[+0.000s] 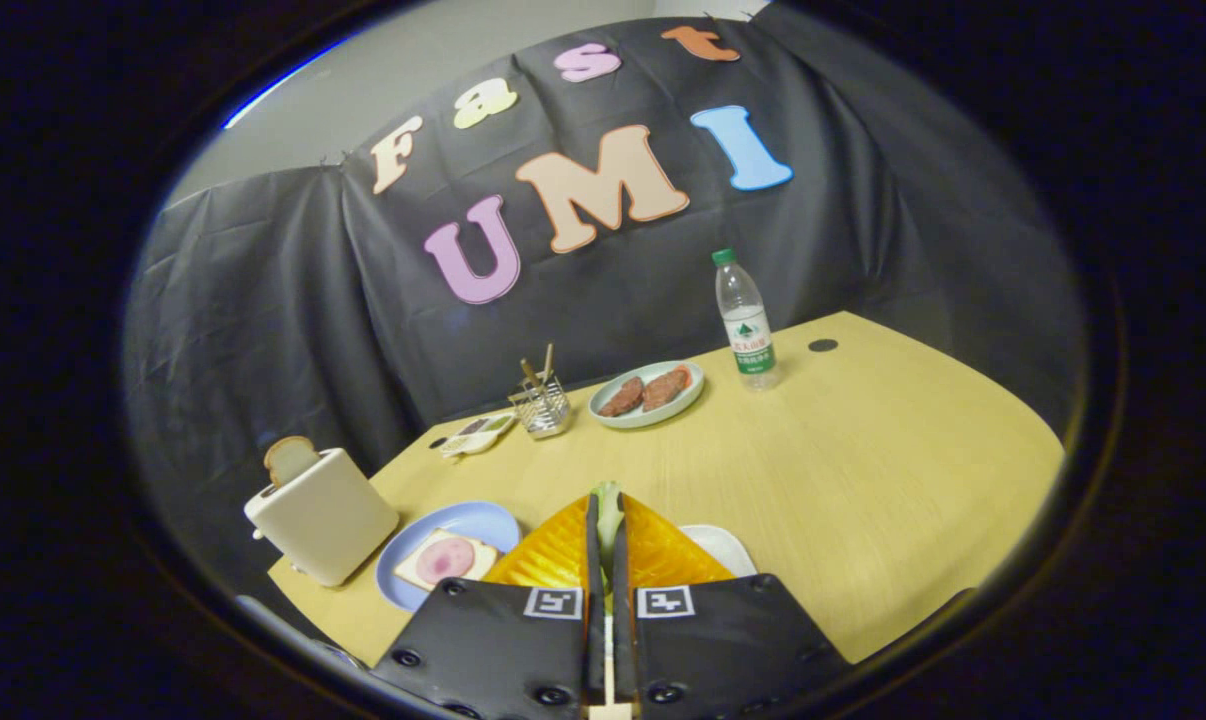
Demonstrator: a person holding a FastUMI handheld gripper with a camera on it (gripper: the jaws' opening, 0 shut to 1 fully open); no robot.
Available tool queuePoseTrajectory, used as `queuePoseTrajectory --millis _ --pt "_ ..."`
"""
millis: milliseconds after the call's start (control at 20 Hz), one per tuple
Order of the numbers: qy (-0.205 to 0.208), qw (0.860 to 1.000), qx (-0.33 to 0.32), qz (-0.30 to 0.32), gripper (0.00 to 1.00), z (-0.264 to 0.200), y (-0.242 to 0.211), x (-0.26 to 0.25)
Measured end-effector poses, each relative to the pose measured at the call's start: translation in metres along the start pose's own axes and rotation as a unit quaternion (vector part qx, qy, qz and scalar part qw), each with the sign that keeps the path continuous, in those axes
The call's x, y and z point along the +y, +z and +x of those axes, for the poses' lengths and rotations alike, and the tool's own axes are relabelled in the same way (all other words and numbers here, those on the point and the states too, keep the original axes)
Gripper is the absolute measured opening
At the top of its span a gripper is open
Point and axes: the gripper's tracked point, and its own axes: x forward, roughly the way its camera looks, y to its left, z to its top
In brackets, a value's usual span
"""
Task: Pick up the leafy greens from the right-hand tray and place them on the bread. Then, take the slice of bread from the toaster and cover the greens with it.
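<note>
Tool: lower centre of the frame; fingers nearly together, pinching a pale green leaf between them.
Greens: a thin strip showing in the slit between the fingers, held above the worktop.
White tray: just right of the fingers, partly hidden by them.
Blue plate: lower left of the frame, just left of the fingers, on the worktop.
Bread: lies on the blue plate, topped with a pink round slice.
Toaster: far lower left, beside the blue plate; a bread slice stands up out of its slot.
Meat plate: centre of the frame, beyond the fingers, bearing two brown patties.
Wire holder: left of the meat plate, with sticks in it.
Small dish: left of the wire holder.
Bottle: upright, right of the meat plate.
Worktop: light wood, carrying all the above.
</note>
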Motion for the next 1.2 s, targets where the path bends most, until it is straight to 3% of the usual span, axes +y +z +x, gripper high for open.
queuePoseTrajectory --millis 250,600,850,1200 --pt "0.026 1.000 -0.006 -0.003 0.06 -0.003 0.008 0.030" --pt "0.092 0.996 0.013 -0.002 0.06 0.000 0.014 0.097" --pt "0.140 0.989 0.023 0.033 0.06 0.004 0.009 0.157" --pt "0.161 0.982 0.038 0.091 0.06 0.029 -0.024 0.214"
